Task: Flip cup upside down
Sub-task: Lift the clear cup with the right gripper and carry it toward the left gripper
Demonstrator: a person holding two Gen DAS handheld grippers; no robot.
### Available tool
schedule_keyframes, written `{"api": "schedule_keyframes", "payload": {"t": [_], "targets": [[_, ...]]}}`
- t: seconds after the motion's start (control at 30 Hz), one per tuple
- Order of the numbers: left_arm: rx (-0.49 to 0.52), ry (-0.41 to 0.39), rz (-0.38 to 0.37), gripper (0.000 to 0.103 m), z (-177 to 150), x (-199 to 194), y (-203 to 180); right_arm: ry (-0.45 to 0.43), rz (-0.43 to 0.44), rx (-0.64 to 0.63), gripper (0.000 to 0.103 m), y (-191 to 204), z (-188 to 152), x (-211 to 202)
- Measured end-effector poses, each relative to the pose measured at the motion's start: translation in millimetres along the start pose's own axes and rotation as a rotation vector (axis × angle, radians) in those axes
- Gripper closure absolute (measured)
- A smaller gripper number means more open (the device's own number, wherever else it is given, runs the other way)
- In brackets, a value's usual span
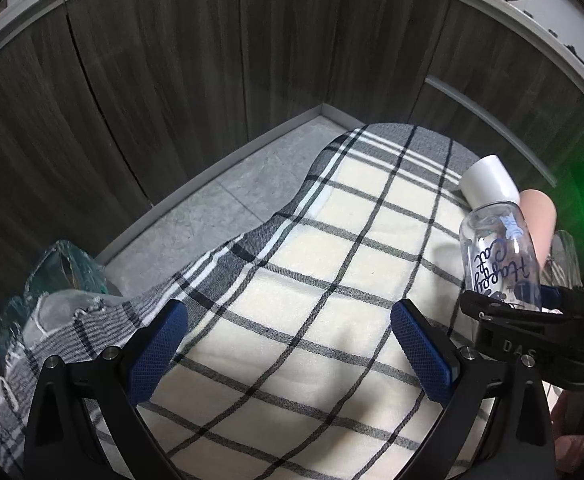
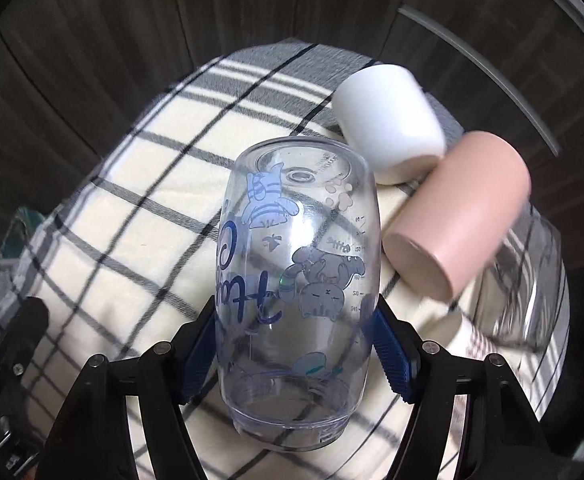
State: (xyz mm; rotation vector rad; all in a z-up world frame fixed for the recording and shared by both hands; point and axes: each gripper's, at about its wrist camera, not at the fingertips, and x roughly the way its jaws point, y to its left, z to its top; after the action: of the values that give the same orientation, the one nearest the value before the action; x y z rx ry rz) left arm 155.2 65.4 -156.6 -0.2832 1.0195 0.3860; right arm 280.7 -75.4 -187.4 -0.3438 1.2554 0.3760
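My right gripper (image 2: 296, 336) is shut on a clear plastic cup (image 2: 298, 264) printed with blue cats and script. The cup is upside down, base pointing away, mouth toward the camera, just above the checked cloth (image 2: 112, 216). In the left wrist view the same cup (image 1: 500, 256) shows at the right edge, held by the right gripper (image 1: 512, 304). My left gripper (image 1: 288, 344) is open and empty over the cloth (image 1: 292, 280).
A white cup (image 2: 388, 120) and a pink cup (image 2: 460, 212) stand upside down behind the clear cup, with a clear glass (image 2: 528, 276) to their right. A teal glass object (image 1: 52, 272) lies at the cloth's left edge. Dark wood cabinet fronts (image 1: 172, 80) surround the grey floor.
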Motion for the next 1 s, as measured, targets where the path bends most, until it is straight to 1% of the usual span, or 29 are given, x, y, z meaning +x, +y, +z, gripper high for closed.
{"api": "schedule_keyframes", "payload": {"t": [0.13, 0.27, 0.37, 0.47, 0.6, 0.77, 0.83, 1.0], "targets": [[0.051, -0.031, -0.039, 0.000, 1, -14, 5, -0.031, 0.029, 0.078, 0.033, -2, -13, -19], [0.107, -0.046, -0.096, 0.000, -1, -28, 12, -0.054, 0.057, 0.172, 0.033, 5, -37, -39], [0.158, -0.061, -0.125, 0.000, -4, -38, 17, -0.070, 0.077, 0.269, 0.033, 6, -57, -50], [0.211, -0.070, -0.138, 0.000, -7, -47, 23, -0.080, 0.099, 0.371, 0.033, 8, -81, -58], [0.274, -0.060, -0.162, 0.000, -13, -52, 28, -0.079, 0.133, 0.512, 0.033, 17, -120, -61], [0.346, -0.043, -0.189, 0.000, -24, -56, 37, -0.061, 0.153, 0.641, 0.033, 32, -160, -60], [0.361, -0.032, -0.193, 0.000, -29, -56, 40, -0.053, 0.161, 0.671, 0.032, 39, -176, -62], [0.388, -0.009, -0.192, 0.000, -42, -52, 48, -0.035, 0.172, 0.715, 0.032, 64, -201, -55]]}}
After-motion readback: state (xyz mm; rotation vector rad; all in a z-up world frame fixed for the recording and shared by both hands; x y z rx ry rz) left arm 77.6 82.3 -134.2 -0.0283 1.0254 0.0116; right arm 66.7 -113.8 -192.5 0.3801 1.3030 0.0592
